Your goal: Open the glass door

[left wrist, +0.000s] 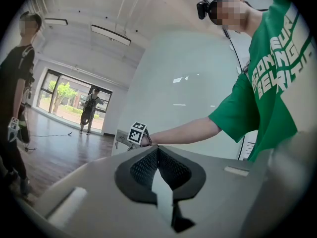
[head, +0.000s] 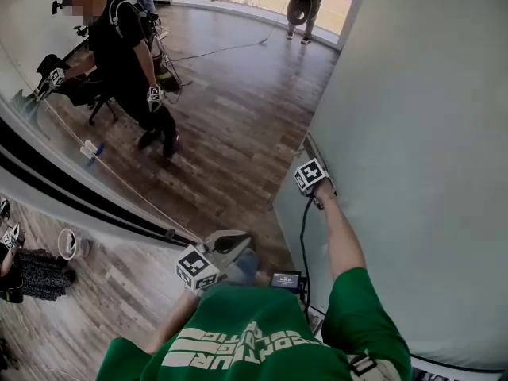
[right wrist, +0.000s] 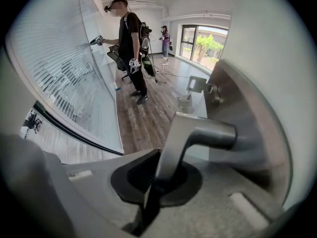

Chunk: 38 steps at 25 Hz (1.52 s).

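Right tongs (right wrist: 161, 170): clenched on silver metal lever handle (right wrist: 198, 135) of frosted glass door (head: 413, 133), lever running lengthwise through the grip. Left tongs (left wrist: 157, 150): closed, empty, farther off.

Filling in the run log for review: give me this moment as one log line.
task: open glass door | right gripper: shut on door handle | left gripper: shut, empty

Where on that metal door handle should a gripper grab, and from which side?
I'd grip the door handle by its long flat arm, near the free end, coming in end-on so the jaws close across its flat faces. The right gripper is clamped there; beyond, it bends toward the glass door.
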Each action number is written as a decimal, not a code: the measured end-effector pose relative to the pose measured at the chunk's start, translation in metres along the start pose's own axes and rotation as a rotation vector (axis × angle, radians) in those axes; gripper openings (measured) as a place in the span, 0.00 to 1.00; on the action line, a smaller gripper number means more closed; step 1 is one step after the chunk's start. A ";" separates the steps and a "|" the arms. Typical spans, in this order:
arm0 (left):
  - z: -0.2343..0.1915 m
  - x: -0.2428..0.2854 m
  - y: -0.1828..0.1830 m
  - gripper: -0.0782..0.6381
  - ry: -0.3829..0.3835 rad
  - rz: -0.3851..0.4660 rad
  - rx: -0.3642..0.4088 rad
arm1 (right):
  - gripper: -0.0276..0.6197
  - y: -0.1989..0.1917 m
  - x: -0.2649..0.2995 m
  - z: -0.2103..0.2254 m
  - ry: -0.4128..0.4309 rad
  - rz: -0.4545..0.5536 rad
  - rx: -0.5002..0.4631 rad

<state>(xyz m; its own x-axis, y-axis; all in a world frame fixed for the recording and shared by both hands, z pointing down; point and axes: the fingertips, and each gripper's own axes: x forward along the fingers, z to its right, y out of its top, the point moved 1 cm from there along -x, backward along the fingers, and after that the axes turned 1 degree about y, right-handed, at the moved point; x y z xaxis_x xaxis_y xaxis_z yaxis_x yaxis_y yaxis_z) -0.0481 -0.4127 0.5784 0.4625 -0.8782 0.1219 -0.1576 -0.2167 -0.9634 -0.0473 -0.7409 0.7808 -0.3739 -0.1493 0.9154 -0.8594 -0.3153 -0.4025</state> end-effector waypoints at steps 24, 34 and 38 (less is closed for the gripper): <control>-0.046 0.187 0.051 0.13 -0.210 -0.032 -0.006 | 0.03 -0.054 -0.018 0.164 -0.056 -0.054 0.190; -0.059 0.230 0.066 0.13 -0.257 -0.069 0.006 | 0.03 -0.085 -0.032 0.236 -0.096 -0.048 0.296; -0.057 0.243 0.061 0.13 -0.263 -0.078 0.013 | 0.03 -0.104 -0.031 0.263 -0.107 -0.048 0.332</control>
<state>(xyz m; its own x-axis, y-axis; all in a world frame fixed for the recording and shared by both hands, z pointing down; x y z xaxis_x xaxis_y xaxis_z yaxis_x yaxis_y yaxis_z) 0.0047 -0.6634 0.5629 0.6833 -0.7182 0.1311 -0.1024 -0.2720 -0.9568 0.1455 -0.9497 0.7912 -0.2819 -0.2191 0.9341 -0.7082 -0.6093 -0.3566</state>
